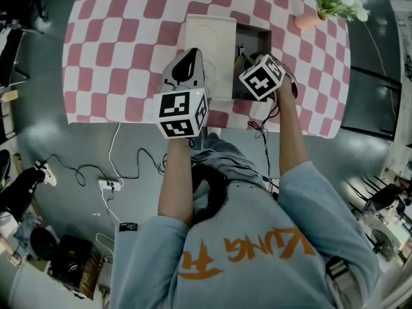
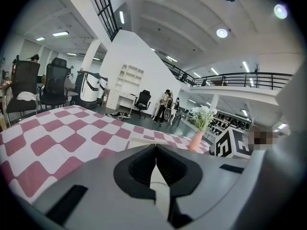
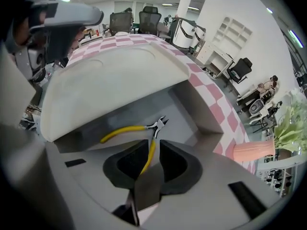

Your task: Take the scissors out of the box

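The scissors (image 3: 154,127) are small cutters with yellow handles and a dark metal head. They are inside the open grey box (image 3: 192,110). My right gripper (image 3: 149,156) is shut on one yellow handle, which runs down between the pads; the other handle curves away to the left. In the head view the right gripper (image 1: 247,62) reaches into the box (image 1: 256,38), with the scissors (image 1: 239,55) barely showing at its tip. The left gripper (image 1: 191,62) is over the white lid (image 1: 210,36) beside the box. Its jaws (image 2: 156,163) are shut with nothing between them.
The box stands on a table with a pink and white checked cloth (image 1: 122,50). A pink vase of flowers (image 1: 320,13) stands at the far right corner. Cables and a power strip (image 1: 108,184) lie on the floor by the near table edge.
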`<action>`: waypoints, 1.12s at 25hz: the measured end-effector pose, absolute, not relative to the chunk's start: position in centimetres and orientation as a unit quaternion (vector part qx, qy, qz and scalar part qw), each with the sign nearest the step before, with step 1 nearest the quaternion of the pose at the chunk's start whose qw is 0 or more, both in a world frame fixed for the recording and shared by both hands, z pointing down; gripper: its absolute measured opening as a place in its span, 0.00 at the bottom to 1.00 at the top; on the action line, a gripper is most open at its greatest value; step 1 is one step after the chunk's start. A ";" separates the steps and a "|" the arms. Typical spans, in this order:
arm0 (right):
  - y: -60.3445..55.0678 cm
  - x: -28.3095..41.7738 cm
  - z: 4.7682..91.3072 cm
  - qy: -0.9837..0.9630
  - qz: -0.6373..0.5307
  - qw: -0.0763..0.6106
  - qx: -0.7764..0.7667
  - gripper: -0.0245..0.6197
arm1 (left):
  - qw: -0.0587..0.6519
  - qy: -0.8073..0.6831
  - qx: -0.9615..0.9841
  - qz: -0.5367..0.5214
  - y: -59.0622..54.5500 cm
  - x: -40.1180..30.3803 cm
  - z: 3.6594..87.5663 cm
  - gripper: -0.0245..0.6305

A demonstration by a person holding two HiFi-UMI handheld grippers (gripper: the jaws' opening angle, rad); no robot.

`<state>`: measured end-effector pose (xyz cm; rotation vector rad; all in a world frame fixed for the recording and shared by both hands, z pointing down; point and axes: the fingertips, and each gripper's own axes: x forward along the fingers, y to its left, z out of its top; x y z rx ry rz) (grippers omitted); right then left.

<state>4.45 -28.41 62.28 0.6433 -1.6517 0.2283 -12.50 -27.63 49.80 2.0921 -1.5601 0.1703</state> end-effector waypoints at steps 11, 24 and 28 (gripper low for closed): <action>-28.3 4.2 63.0 -0.694 0.112 0.663 0.257 0.15 | 0.259 -0.573 0.775 0.064 -28.6 -13.1 49.6 0.07; -28.3 4.3 63.8 -0.671 0.169 0.678 0.248 0.13 | 0.262 -0.570 0.777 0.061 -28.8 -13.5 49.6 0.07; -28.3 4.2 63.8 -0.677 0.174 0.665 0.261 0.09 | 0.260 -0.568 0.778 0.063 -28.6 -13.2 49.5 0.07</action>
